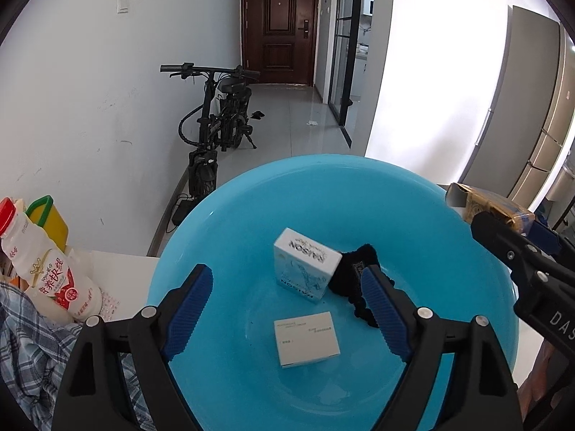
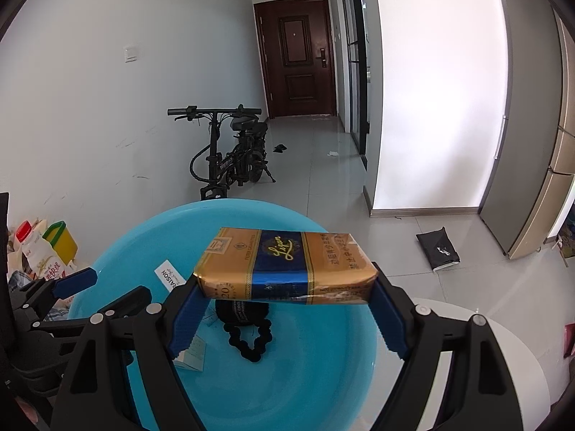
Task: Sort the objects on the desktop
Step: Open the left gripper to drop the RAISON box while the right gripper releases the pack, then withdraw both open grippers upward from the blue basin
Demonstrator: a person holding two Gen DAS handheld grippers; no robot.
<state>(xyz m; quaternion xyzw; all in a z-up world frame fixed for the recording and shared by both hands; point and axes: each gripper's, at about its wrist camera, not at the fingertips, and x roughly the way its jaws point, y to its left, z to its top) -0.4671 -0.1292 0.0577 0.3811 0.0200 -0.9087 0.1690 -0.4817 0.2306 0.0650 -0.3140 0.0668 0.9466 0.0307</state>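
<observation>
Gripping a glossy gold-and-blue cigarette pack (image 2: 285, 265), right gripper (image 2: 287, 309) w/ ribbed blue fingers (image 2: 390, 319) hangs over the smooth round turquoise basin (image 1: 222, 215). Left gripper (image 1: 287, 309) fingers apart, empty, above two white cardboard boxes (image 1: 305, 337) + fuzzy black scrunchie (image 1: 350, 276) in the basin.

Blue basin (image 1: 222, 215) holds a white box (image 1: 305, 264) tilted on edge, a smaller white box (image 1: 306, 338) lying flat, and a black hair tie (image 1: 354, 280). Gold-and-blue cigarette pack (image 2: 285, 265) is level above the basin, clamped across its ends.
</observation>
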